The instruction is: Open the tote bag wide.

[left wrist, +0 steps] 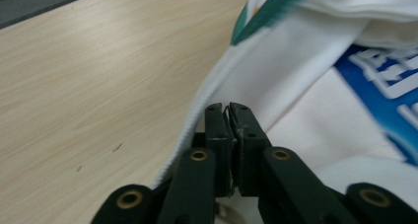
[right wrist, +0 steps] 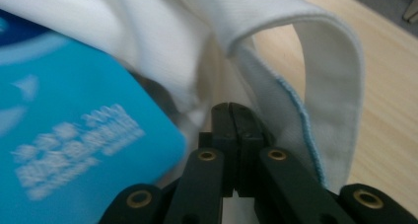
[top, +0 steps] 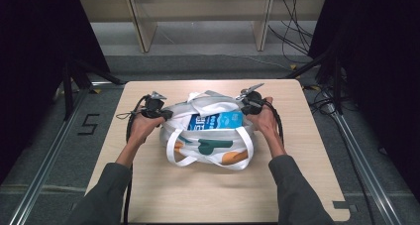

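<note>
Showing blue pkg (right wrist: 74,135) in bag (right wrist: 162,41).

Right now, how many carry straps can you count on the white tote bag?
2. One strap loops over the bag's near side toward the person; the other strap lies at the far edge between the grippers. More could be hidden in the folds.

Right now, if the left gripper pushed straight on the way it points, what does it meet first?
The left gripper would probably meet the white tote bag first; its fabric lies right at the shut tips, with the blue package beyond it.

White tote bag (top: 208,136) with green and orange shapes, blue packet (top: 216,121) with white lettering, pale wood table (top: 208,195)
</note>
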Available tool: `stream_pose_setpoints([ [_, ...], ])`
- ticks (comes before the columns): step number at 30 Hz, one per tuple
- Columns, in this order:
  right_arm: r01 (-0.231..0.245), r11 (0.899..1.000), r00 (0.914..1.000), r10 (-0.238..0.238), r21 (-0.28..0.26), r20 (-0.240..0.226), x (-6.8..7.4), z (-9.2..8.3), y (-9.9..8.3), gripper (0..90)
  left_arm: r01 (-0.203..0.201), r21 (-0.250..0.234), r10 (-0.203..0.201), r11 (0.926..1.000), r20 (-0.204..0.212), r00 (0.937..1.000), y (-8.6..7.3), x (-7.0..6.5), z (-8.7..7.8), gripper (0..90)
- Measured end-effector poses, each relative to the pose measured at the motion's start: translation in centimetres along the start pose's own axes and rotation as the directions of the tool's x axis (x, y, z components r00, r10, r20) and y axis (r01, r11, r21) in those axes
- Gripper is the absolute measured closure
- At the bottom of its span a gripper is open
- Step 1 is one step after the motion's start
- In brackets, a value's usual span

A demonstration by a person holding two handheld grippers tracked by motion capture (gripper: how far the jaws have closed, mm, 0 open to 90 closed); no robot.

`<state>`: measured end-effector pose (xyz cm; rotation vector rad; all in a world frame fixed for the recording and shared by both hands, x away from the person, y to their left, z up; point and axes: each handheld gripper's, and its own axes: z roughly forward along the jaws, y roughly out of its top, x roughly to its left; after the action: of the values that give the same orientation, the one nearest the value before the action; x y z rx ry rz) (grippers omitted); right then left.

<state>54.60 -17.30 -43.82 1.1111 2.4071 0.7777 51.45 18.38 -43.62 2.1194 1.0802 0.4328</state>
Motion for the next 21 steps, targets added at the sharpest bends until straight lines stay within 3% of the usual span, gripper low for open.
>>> stream_pose_setpoints([
  [1,0.025,0.999,0.9997,-0.025,-0.047,0.008,0.2,-0.4,0.3,90.0,0.0,0.0,0.0,1.0,0.0,1.0,0.0,0.0,0.0,83.2],
  [2,0.025,0.999,0.9997,-0.025,-0.047,0.008,0.2,-0.4,0.3,90.0,-0.006,-0.014,0.006,0.9999,0.011,0.9999,0.2,-0.4,-0.5,83.2],
  [3,0.059,0.996,0.9983,-0.058,-0.065,0.004,0.8,-2.3,1.0,90.0,-0.01,-0.039,0.011,0.9992,0.02,0.9997,0.3,-1.0,-0.8,82.0],
  [4,0.059,0.996,0.9983,-0.058,-0.065,0.004,0.8,-2.3,1.0,90.0,-0.013,-0.059,0.015,0.9982,0.035,0.9993,0.3,-1.8,-1.1,82.0],
  [5,0.045,0.993,0.9989,-0.046,-0.109,-0.009,1.4,-3.0,1.2,90.0,-0.031,-0.066,0.035,0.9973,0.056,0.9978,0.3,-2.5,-1.5,81.4],
  [8,0.073,0.987,0.9901,-0.089,-0.143,-0.109,3.2,-5.1,1.0,90.0,-0.058,-0.073,0.068,0.9956,0.141,0.9877,-0.1,-4.5,-2.1,80.5],
  [10,0.106,0.986,0.9802,-0.126,-0.128,-0.153,4.6,-5.8,0.1,90.0,-0.111,-0.029,0.115,0.9934,0.187,0.9757,-0.9,-5.7,-2.0,80.2],
  [11,0.158,0.979,0.9683,-0.18,-0.131,-0.173,5.0,-6.0,-0.5,90.0,-0.129,-0.018,0.13,0.9915,0.196,0.9719,-1.3,-6.1,-2.1,80.4],
  [12,0.171,0.979,0.9632,-0.189,-0.108,-0.191,5.6,-6.5,-1.3,90.0,-0.144,-0.014,0.144,0.9895,0.198,0.9696,-1.7,-6.3,-2.3,81.0],
  [13,0.184,0.979,0.9557,-0.199,-0.09,-0.216,6.0,-6.7,-2.1,90.0,-0.132,-0.015,0.133,0.9911,0.209,0.9688,-2.1,-6.3,-2.4,81.3],
  [14,0.179,0.983,0.9448,-0.183,-0.04,-0.271,6.6,-7.2,-3.8,90.0,-0.121,-0.016,0.121,0.9926,0.23,0.9656,-2.5,-6.0,-2.6,81.8],
  [15,0.195,0.98,0.9376,-0.195,-0.027,-0.288,6.8,-7.2,-4.4,90.0,-0.121,-0.016,0.121,0.9926,0.23,0.9656,-2.5,-6.0,-2.6,82.2],
  [16,0.195,0.98,0.9376,-0.195,-0.027,-0.288,6.8,-7.2,-4.4,90.0,-0.103,-0.02,0.105,0.9945,0.235,0.9663,-2.6,-6.1,-2.5,82.2],
  [18,0.194,0.981,0.9327,-0.184,-0.001,-0.31,7.3,-7.1,-5.4,90.0,-0.122,-0.018,0.123,0.9923,0.232,0.9648,-2.5,-6.2,-2.5,82.4],
  [19,0.215,0.976,0.926,-0.209,-0.015,-0.314,7.3,-7.0,-5.5,90.0,-0.123,-0.014,0.123,0.9923,0.218,0.9682,-2.4,-6.4,-2.4,82.4],
  [20,0.184,0.983,0.9387,-0.181,-0.018,-0.294,7.1,-7.3,-5.2,90.0,-0.141,-0.01,0.14,0.99,0.219,0.9657,-2.5,-6.7,-2.5,82.8],
  [21,0.181,0.983,0.9367,-0.184,-0.038,-0.298,7.0,-7.5,-5.0,90.0,-0.141,-0.01,0.14,0.99,0.219,0.9657,-2.5,-6.7,-2.5,83.1],
])
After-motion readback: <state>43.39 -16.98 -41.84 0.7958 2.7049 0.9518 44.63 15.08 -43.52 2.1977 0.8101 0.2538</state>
